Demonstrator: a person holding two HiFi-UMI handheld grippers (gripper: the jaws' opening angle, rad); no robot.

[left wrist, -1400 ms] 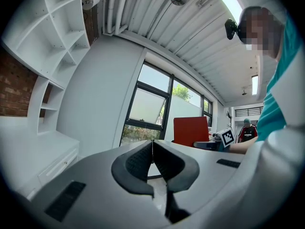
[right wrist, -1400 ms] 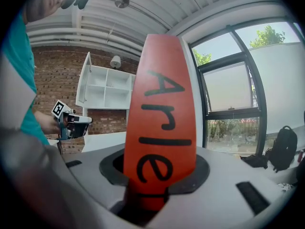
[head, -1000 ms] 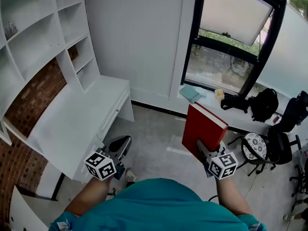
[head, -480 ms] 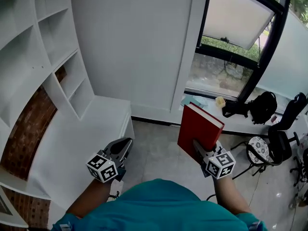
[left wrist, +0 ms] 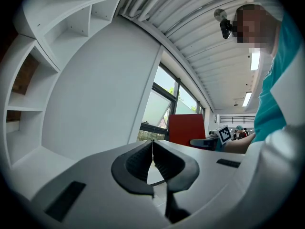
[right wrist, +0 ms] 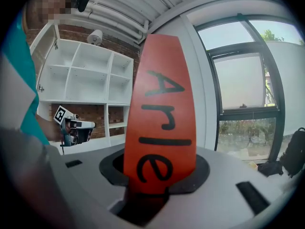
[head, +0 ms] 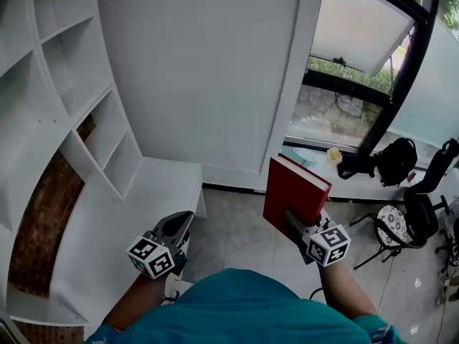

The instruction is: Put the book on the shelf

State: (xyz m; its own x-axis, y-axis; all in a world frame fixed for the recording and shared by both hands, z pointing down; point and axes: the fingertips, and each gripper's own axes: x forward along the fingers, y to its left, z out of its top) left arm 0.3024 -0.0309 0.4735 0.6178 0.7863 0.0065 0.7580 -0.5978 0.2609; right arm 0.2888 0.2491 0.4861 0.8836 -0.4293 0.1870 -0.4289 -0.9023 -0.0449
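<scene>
A red hardcover book (head: 292, 190) stands upright in my right gripper (head: 297, 223), which is shut on its lower edge. In the right gripper view its orange-red spine (right wrist: 160, 109) with black letters rises between the jaws and fills the middle. My left gripper (head: 179, 229) is shut with nothing in it, held low at the left; its pads (left wrist: 164, 162) meet at the tips. The white shelf unit (head: 68, 84) with open compartments covers the wall at the left, above a white desk top (head: 122, 213). The shelf (right wrist: 86, 80) also shows behind the book.
A plain white wall (head: 201, 70) is straight ahead. To the right is a black-framed window (head: 358, 84) with a sill that holds a dark backpack (head: 398, 160). A round patterned stool (head: 391, 222) and a black chair (head: 434, 170) stand at the far right.
The view has swung toward the shelf and wall, which now sit closer. The book stays upright in the right gripper and has shifted slightly left. The left gripper has barely moved.
</scene>
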